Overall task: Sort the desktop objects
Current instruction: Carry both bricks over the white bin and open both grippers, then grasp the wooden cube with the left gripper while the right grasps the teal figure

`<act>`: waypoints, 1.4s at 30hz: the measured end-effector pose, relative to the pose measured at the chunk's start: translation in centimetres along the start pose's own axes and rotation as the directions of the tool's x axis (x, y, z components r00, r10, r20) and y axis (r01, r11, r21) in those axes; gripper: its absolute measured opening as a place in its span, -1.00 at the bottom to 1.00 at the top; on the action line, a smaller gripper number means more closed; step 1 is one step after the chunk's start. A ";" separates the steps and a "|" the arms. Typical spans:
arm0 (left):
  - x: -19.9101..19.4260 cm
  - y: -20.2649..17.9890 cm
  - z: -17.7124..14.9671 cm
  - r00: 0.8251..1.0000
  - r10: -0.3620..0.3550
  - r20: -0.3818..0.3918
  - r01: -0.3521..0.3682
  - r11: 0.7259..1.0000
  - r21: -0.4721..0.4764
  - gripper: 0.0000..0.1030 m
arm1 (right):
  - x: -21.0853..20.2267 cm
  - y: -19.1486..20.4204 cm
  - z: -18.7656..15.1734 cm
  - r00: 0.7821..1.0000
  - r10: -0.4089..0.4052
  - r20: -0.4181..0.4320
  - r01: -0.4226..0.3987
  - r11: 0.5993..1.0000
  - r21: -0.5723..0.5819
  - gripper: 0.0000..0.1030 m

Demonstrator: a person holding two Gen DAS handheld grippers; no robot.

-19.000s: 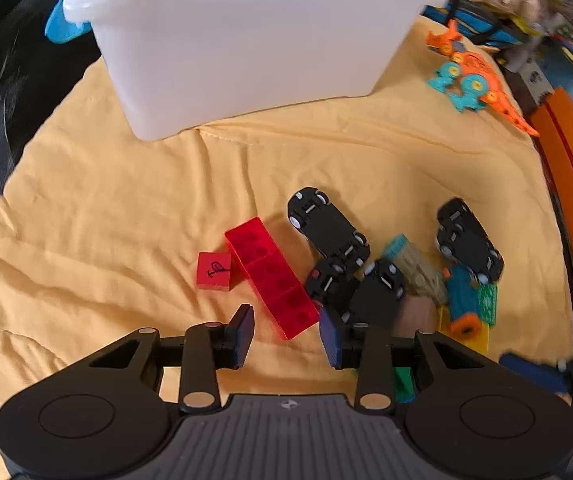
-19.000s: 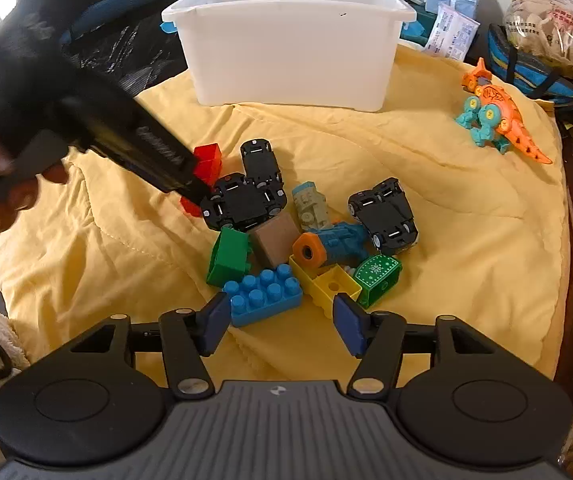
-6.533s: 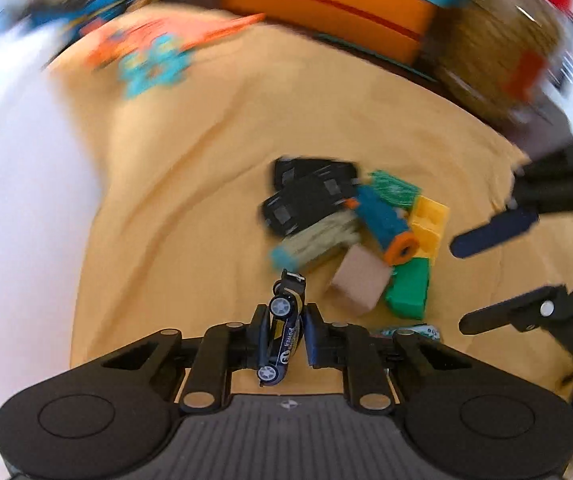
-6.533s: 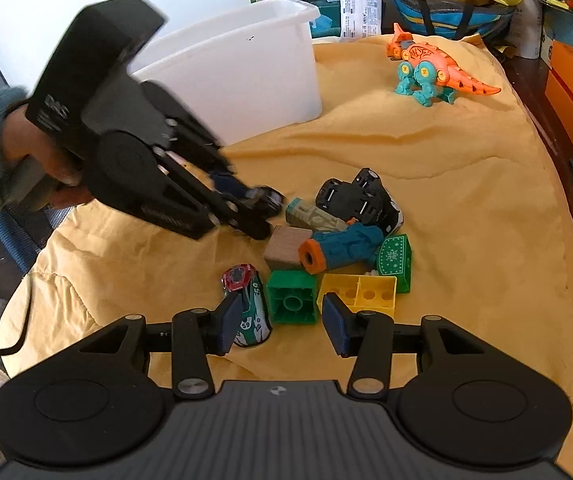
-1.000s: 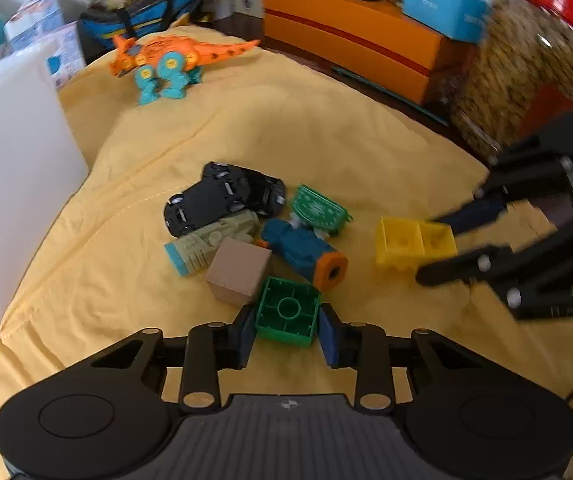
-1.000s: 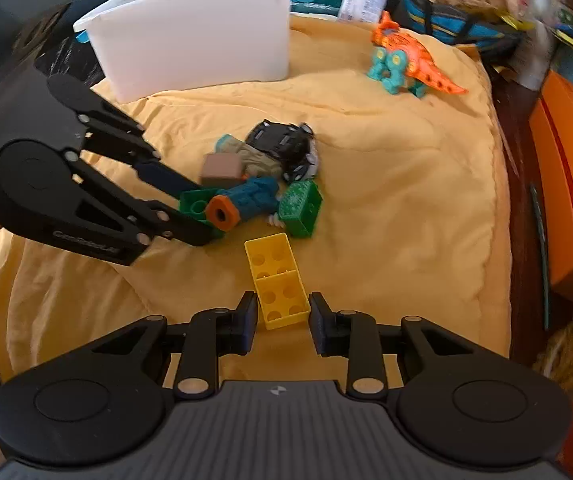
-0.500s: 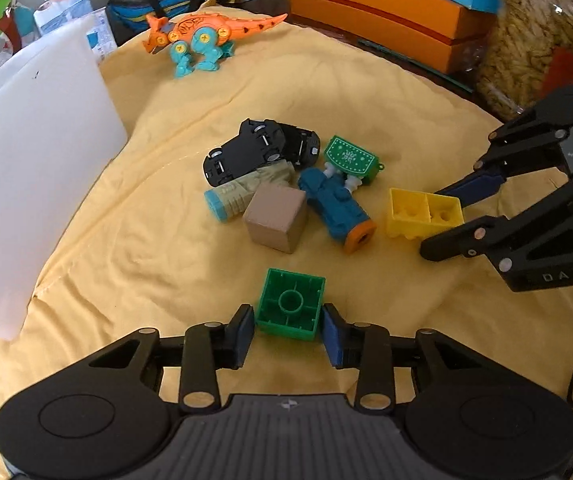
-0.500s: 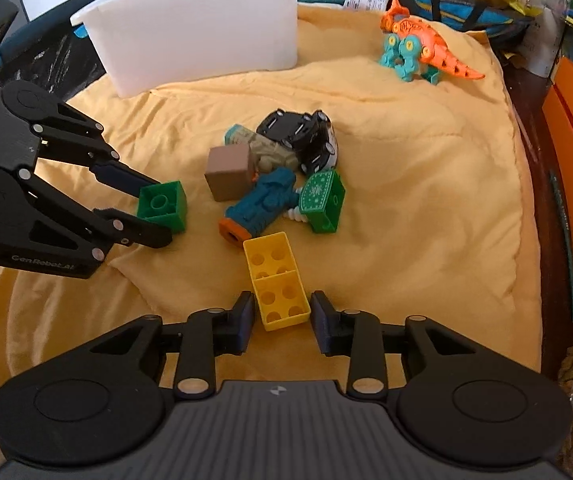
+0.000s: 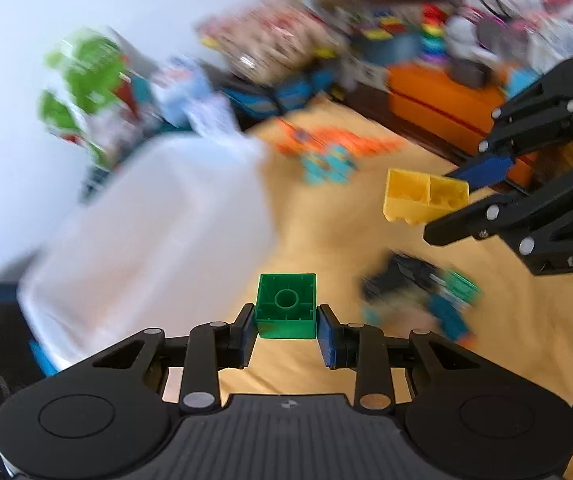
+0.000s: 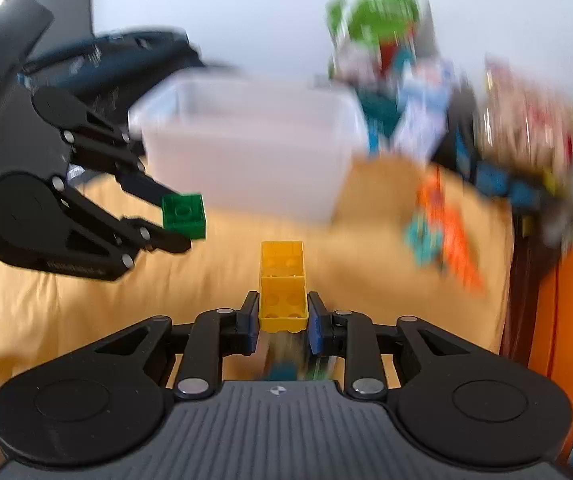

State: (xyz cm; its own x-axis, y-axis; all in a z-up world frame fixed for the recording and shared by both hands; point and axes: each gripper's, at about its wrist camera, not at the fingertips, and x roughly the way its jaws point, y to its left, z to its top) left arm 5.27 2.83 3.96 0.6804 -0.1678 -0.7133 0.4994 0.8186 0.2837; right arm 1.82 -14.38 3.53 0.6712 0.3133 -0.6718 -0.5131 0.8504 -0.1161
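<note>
Above the yellow cloth (image 9: 366,360), left gripper (image 9: 286,330) clamps a green block (image 9: 286,306), right gripper (image 10: 279,322), jaws just tightened, pinches a yellow brick (image 10: 283,286); both aimed binward, white bin (image 10: 246,148) ahead, probably for dropping.

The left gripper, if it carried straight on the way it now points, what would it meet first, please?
Probably the yellow cloth beside the white bin. The left gripper, shut on the green brick, points down past the bin's corner; blur leaves depth unclear.

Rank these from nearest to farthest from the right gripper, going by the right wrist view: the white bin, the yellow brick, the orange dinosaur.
1. Yellow brick: clamped between the right gripper's fingers.
2. Orange dinosaur: on the cloth, ahead and right.
3. White bin: farthest back, ahead and slightly left.
</note>
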 end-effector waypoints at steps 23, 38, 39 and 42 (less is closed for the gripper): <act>4.4 10.4 3.0 0.993 0.112 -0.048 -0.120 0.970 -0.213 0.03 | 8.4 -2.8 7.8 0.995 -0.033 0.099 0.017 0.987 0.158 -0.14; 5.9 -4.2 -0.7 0.972 -0.202 -0.119 0.204 0.979 0.009 0.22 | 3.1 -2.5 -7.3 0.985 -0.025 -0.171 0.075 0.954 0.290 -0.16; 6.2 -5.0 -1.0 0.967 -0.219 -0.128 0.224 0.974 0.024 0.22 | 3.3 -2.1 -8.1 0.981 -0.011 -0.194 0.072 0.948 0.311 -0.16; 7.4 -6.7 -1.5 0.955 -0.249 -0.162 0.263 0.962 0.070 0.22 | 3.8 -0.9 -9.6 0.972 0.018 -0.234 0.066 0.937 0.343 -0.16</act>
State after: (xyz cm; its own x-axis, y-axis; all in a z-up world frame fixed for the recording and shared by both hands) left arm 6.19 -3.07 -4.16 0.4385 -0.2747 -0.8558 0.6969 0.7052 0.1307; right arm -0.29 -18.03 -6.00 0.5184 0.2208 -0.8262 -0.2532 0.9624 0.0983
